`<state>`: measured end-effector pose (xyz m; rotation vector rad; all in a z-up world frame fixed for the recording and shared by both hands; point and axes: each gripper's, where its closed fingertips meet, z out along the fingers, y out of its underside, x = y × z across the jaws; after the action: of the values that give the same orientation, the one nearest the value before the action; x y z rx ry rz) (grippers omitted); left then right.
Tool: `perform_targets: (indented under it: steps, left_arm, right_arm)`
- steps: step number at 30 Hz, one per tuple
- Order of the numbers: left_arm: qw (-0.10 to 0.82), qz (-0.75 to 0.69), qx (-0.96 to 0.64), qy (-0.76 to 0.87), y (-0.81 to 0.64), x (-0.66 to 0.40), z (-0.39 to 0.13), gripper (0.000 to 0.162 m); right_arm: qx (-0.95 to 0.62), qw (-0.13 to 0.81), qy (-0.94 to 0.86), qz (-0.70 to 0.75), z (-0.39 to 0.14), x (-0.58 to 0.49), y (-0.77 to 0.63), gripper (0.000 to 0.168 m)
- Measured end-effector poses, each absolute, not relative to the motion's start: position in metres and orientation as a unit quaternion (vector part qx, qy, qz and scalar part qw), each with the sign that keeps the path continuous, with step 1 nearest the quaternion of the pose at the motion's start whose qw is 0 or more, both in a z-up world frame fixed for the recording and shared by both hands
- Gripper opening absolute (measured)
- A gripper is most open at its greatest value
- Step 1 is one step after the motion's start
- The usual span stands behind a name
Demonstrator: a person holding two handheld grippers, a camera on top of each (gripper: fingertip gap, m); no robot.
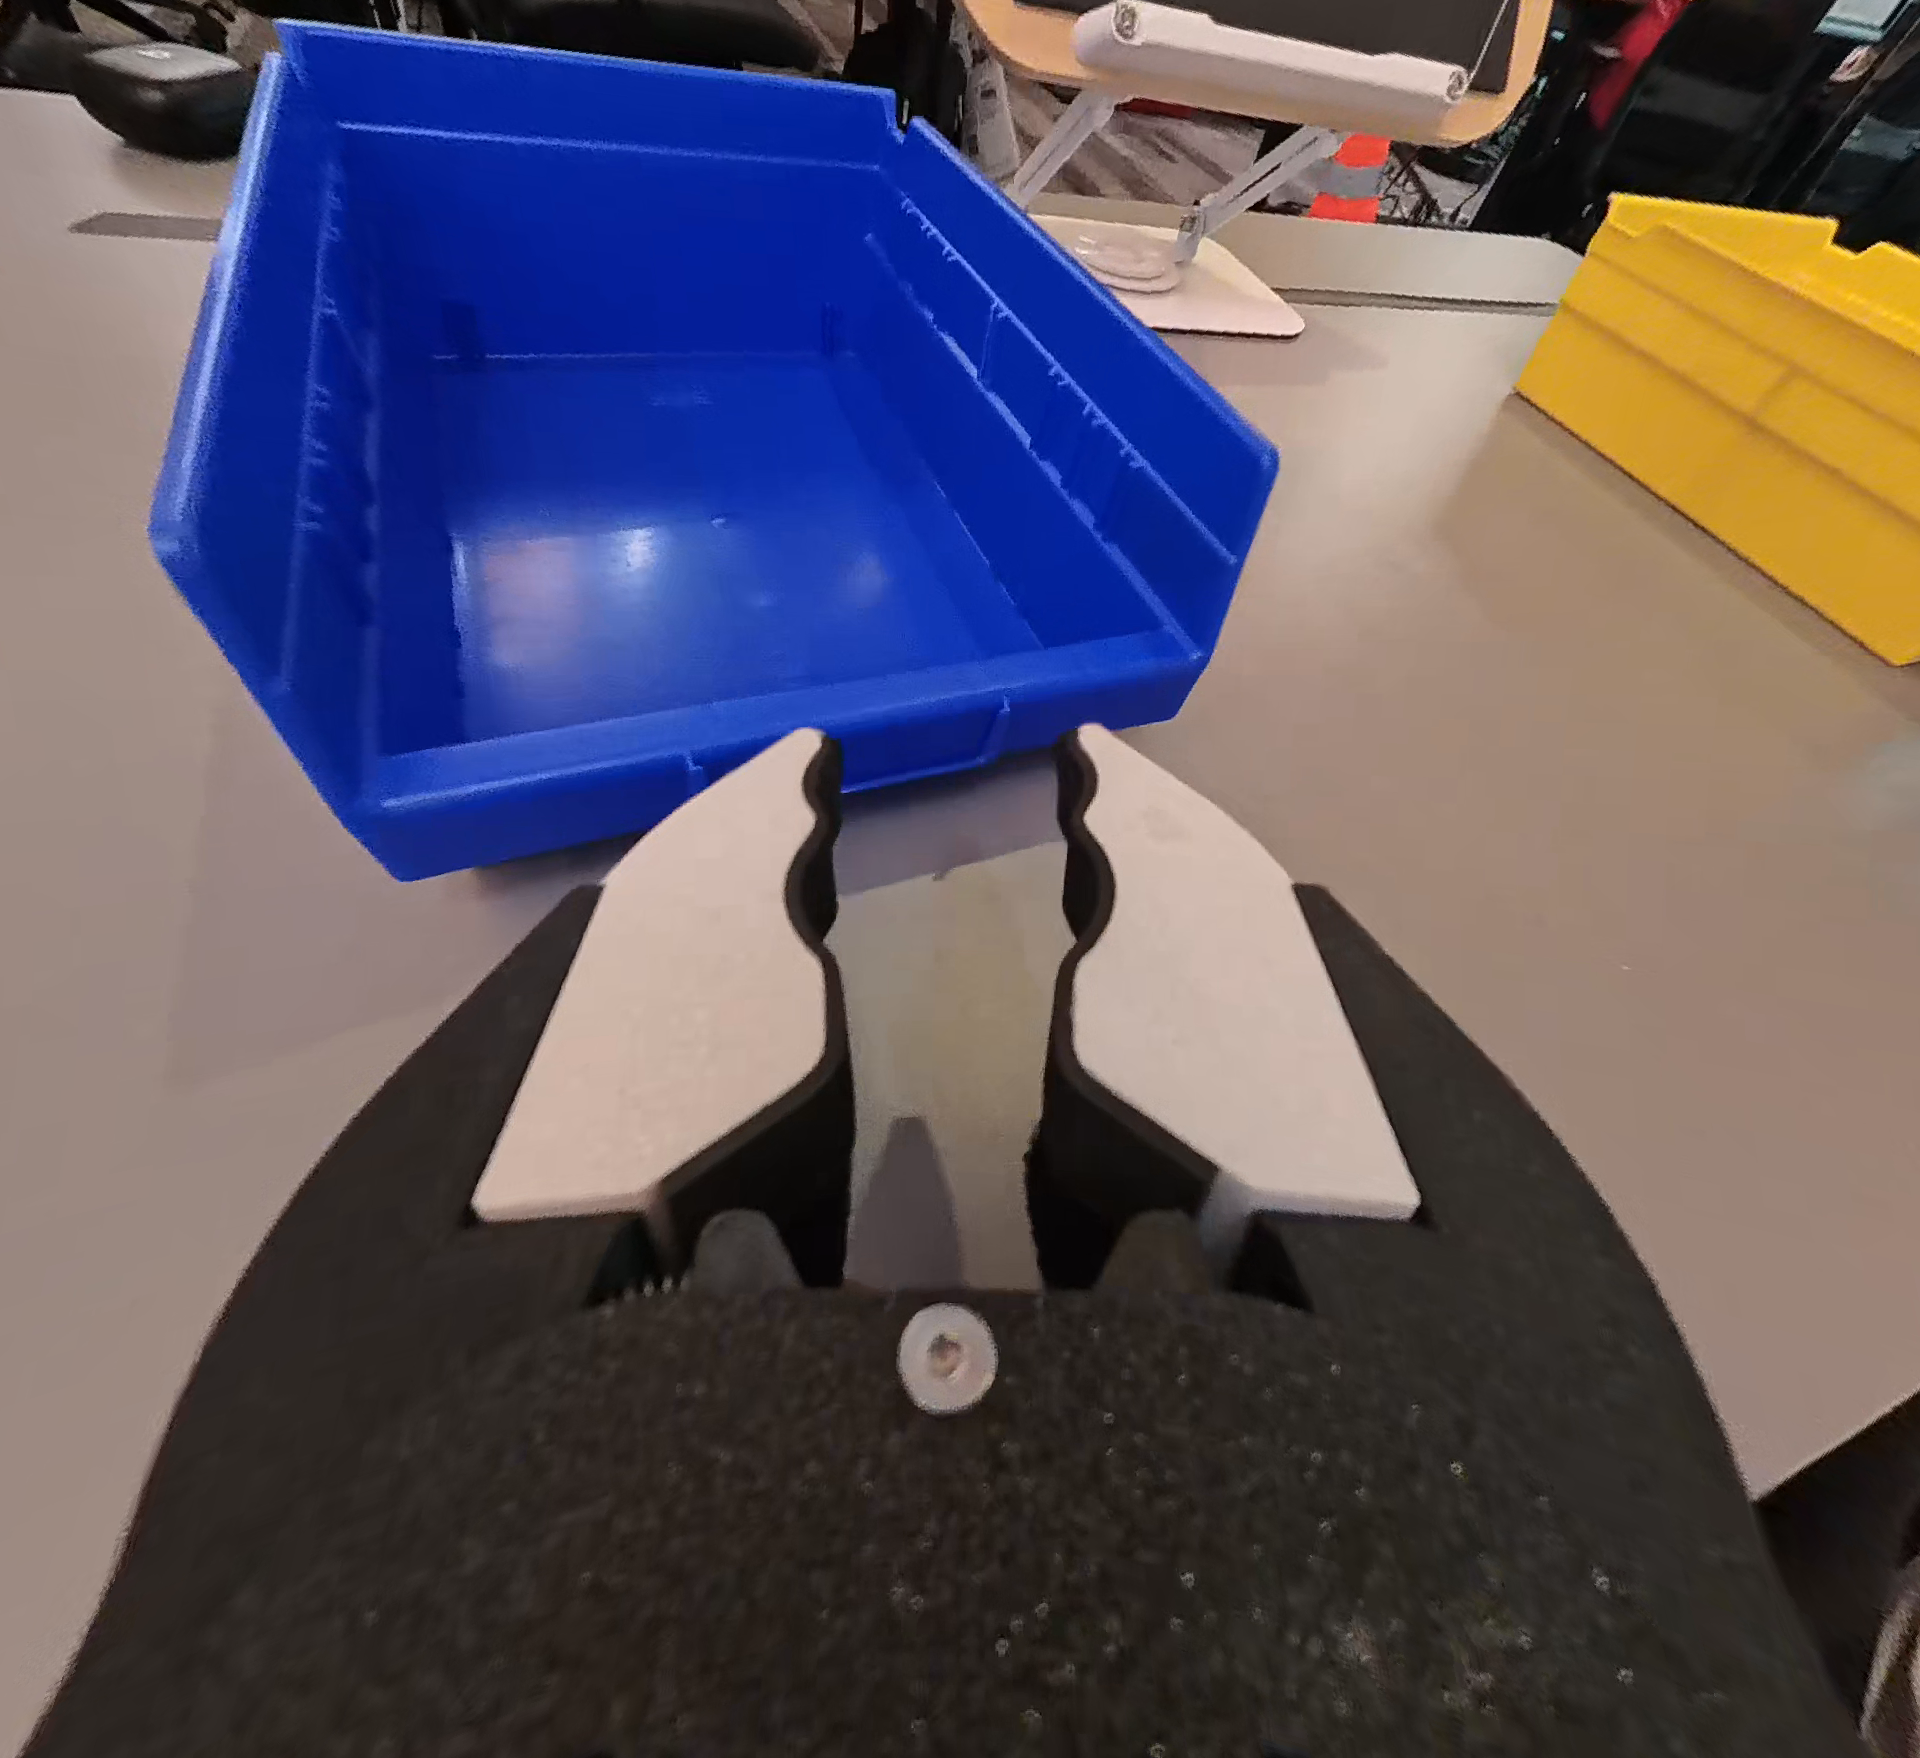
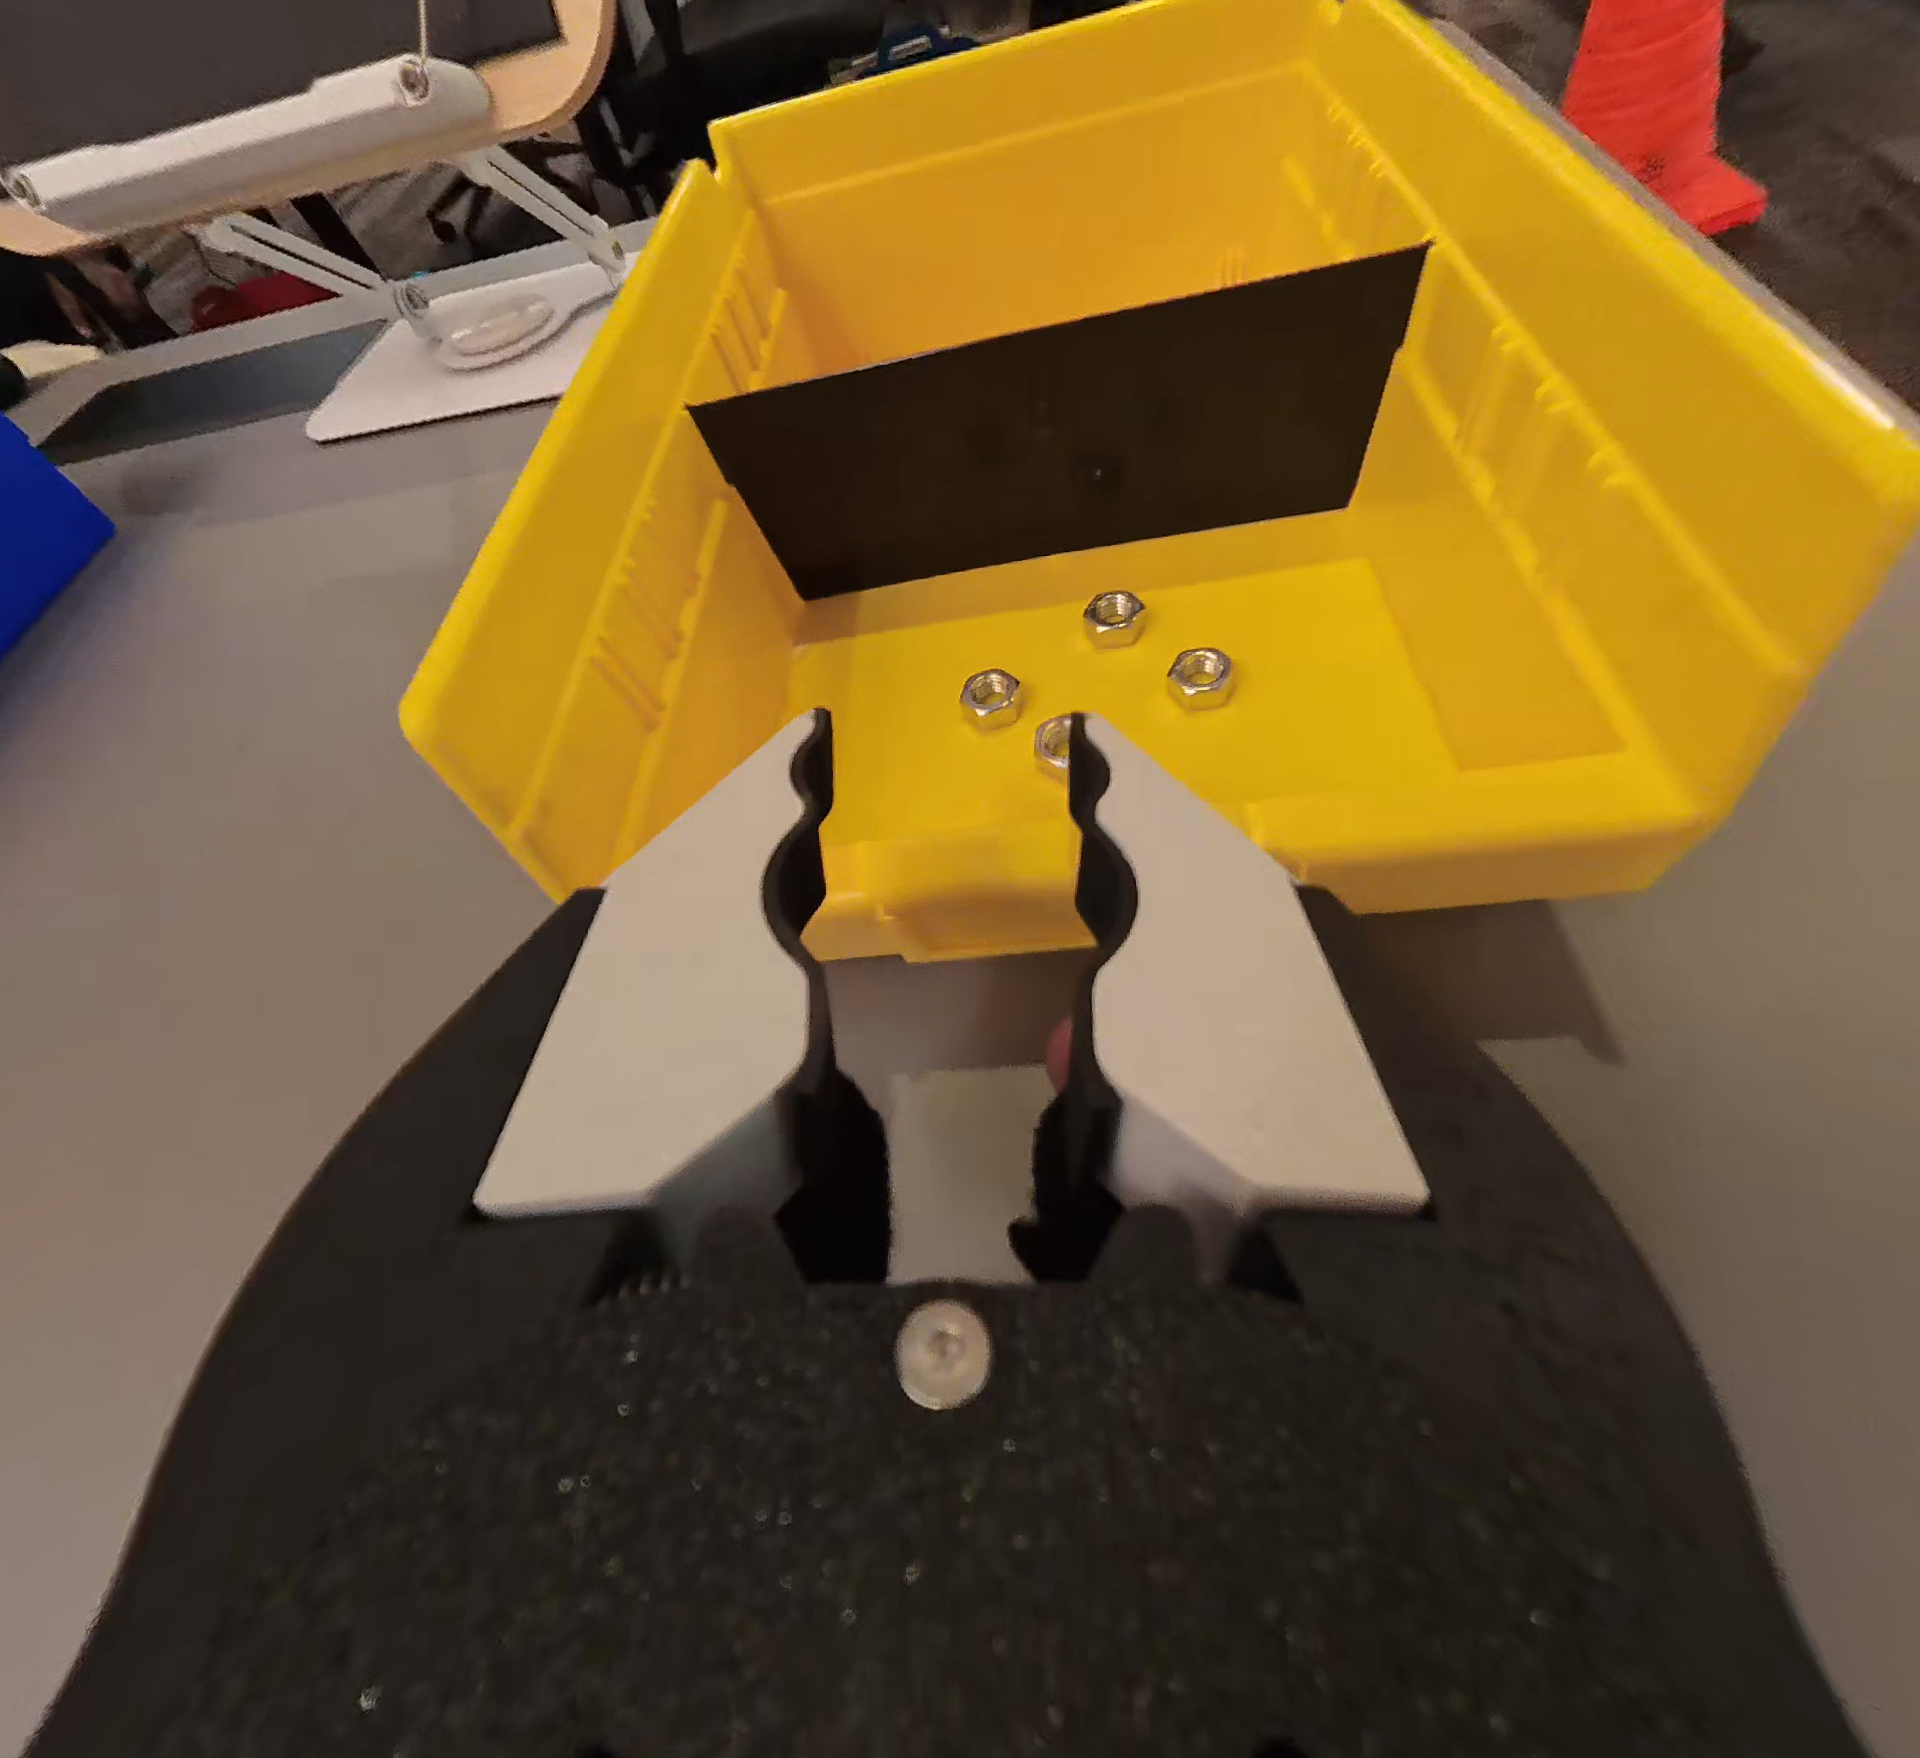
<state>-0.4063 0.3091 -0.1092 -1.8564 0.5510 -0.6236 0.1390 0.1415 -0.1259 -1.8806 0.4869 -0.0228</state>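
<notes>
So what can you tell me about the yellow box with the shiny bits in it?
The yellow bin looks like glossy plastic, open on top, with ribbed side walls and a low front lip. It sits flat on the grey table. A black divider stands upright across its middle. Four silver hex nuts lie loose on the floor in front of the divider, one partly hidden behind a finger of the right gripper, which is open at the front lip. Whether it touches the bin is unclear.

Fourth nut [image 2: 1052, 740] half hidden behind right tongs [image 2: 948, 752]; yellow bin [image 1: 1756, 420] cut by edge.
</notes>
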Motion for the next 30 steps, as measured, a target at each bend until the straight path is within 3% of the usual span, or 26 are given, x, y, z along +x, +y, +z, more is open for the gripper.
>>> perform_targets:
  steps: [10,13,15,18,23,30]
  left_arm:
    - [0.553,-0.217,-0.775,0.215,0.321,-0.419,-0.105,0.051]
    - [0.547,-0.229,-0.774,0.225,0.317,-0.411,-0.105,0.049]
    - [0.528,-0.252,-0.777,0.232,0.312,-0.401,-0.108,0.047]
    - [0.493,-0.284,-0.786,0.242,0.303,-0.384,-0.114,0.046]
    - [0.496,-0.251,-0.781,0.286,0.296,-0.371,-0.116,0.045]
    - [0.566,-0.264,-0.689,0.368,0.272,-0.316,-0.085,0.058]
  right_arm:
    - [-0.745,0.634,0.195,0.075,-0.092,0.109,0.127,0.049]
    - [-0.756,0.622,0.146,0.145,-0.089,0.069,0.143,0.066]
    - [-0.793,0.583,0.144,0.101,-0.109,0.064,0.155,0.071]
    - [-0.834,0.538,0.122,0.018,-0.134,0.057,0.171,0.071]
    - [-0.853,0.514,0.088,0.007,-0.141,0.026,0.191,0.072]
    - [-0.831,0.545,-0.025,0.105,-0.124,-0.061,0.181,0.062]
